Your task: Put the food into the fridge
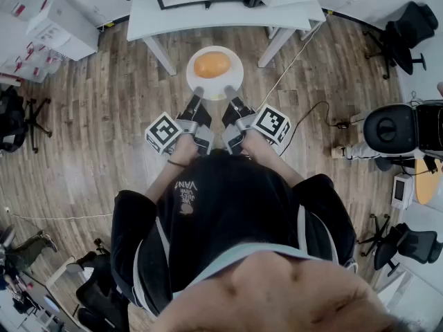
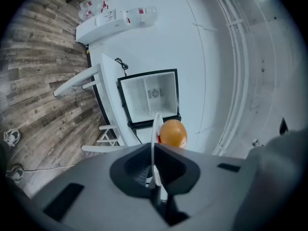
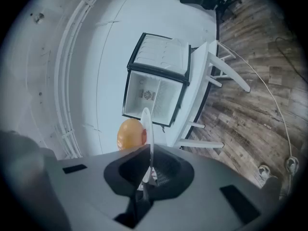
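A white plate [image 1: 215, 75] carries a round orange piece of food [image 1: 212, 65]; I hold it level in front of me by its near rim. My left gripper [image 1: 198, 93] and right gripper [image 1: 230, 91] are both shut on that rim, side by side. In the left gripper view the plate [image 2: 155, 127] shows edge-on between the jaws, with the food [image 2: 172, 134] behind it. The right gripper view shows the same plate [image 3: 146, 123] and food [image 3: 130, 134]. Beyond stands a small fridge [image 2: 150, 97] with its door open [image 3: 161, 55] and a white, bare inside [image 3: 151, 96].
The fridge sits on a white table [image 1: 208, 16] with slanted legs [image 1: 160, 54] just past the plate. White boxes [image 1: 59, 26] lie at the left. Office chairs [image 1: 405, 30] stand at the right. A cable [image 1: 304, 116] runs across the wooden floor.
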Action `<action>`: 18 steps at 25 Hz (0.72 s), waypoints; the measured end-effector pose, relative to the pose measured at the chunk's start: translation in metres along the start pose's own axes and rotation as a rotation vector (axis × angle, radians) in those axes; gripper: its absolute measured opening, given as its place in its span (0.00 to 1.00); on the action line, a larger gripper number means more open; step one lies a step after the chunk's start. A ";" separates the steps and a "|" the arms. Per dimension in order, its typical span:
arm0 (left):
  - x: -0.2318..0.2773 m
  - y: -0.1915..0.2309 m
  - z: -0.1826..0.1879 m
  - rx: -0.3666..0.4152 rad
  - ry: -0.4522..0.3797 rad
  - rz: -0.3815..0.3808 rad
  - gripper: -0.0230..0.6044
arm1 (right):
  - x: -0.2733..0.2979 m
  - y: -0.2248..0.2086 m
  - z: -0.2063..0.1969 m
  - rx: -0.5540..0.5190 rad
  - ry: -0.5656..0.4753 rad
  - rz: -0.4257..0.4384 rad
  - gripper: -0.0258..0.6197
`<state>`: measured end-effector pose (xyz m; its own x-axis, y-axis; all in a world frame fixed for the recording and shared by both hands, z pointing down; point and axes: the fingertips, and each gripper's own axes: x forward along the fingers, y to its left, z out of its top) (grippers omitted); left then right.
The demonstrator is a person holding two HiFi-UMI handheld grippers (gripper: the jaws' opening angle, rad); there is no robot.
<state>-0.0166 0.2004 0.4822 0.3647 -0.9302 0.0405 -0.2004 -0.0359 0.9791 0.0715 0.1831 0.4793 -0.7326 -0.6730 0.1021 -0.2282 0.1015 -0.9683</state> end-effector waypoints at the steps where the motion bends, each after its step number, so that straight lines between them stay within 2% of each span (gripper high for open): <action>1: 0.001 -0.001 0.000 0.001 0.001 -0.011 0.08 | 0.000 -0.001 0.000 0.000 0.000 -0.001 0.07; 18: 0.002 0.000 0.001 -0.005 0.008 -0.021 0.08 | 0.001 0.001 0.002 -0.020 -0.024 0.010 0.07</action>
<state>-0.0164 0.1978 0.4818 0.3759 -0.9264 0.0216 -0.1878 -0.0533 0.9808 0.0718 0.1816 0.4782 -0.7193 -0.6893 0.0864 -0.2340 0.1233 -0.9644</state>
